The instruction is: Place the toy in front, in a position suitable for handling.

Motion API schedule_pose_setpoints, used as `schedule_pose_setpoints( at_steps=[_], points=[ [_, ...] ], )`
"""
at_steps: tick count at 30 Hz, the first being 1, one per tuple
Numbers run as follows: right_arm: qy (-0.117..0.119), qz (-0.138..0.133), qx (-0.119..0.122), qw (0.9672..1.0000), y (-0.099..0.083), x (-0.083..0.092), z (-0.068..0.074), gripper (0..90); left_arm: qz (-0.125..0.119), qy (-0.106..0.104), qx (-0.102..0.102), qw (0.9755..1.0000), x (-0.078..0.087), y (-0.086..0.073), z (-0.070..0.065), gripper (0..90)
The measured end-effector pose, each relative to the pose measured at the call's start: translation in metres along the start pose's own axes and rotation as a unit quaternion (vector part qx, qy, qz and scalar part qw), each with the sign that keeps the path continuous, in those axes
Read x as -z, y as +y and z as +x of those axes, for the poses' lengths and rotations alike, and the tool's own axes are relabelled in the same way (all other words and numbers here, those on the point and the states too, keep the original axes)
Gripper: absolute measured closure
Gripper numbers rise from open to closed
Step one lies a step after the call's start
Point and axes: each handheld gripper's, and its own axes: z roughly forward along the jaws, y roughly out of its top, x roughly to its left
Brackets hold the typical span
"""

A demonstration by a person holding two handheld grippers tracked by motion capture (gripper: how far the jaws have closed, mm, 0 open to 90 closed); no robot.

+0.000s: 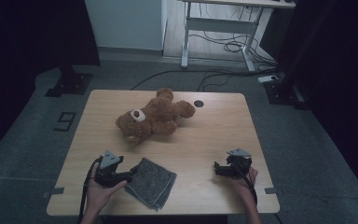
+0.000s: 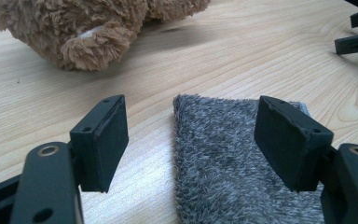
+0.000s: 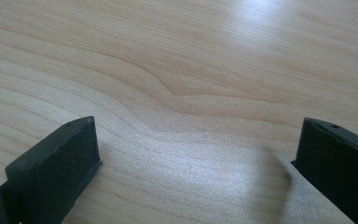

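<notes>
Beside the folded grey cloth's [image 2: 233, 168] left edge — left gripper [image 2: 191, 144] gaping.

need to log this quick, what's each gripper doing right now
left gripper: open, fingers straddling the grey towel edge, not gripping
right gripper: open, empty

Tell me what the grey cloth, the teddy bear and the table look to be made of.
Grey cloth: soft pile fabric, probably fleece or terry; short fuzzy nap. Teddy bear: brown plush; long shaggy fibres. Table: pale wood or wood-look laminate; smooth, grain lines with a slight sheen.
</notes>
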Motion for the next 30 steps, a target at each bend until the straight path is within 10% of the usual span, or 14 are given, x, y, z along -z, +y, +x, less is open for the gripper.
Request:
schedule_pose_setpoints(
  at_steps=[12,30],
  points=[
    [0.007,-0.007,0.009,0.9999,-0.002,0.003,0.001,4.0,-0.01,-0.001,0.012,0.9999,0.003,0.004,0.0,25.2],
    [0.094,-0.058,-0.028,0.9935,0.018,0.005,0.008,17.8,-0.021,0.019,0.015,0.9995,0.001,0.007,0.007,22.4]
  ],
)
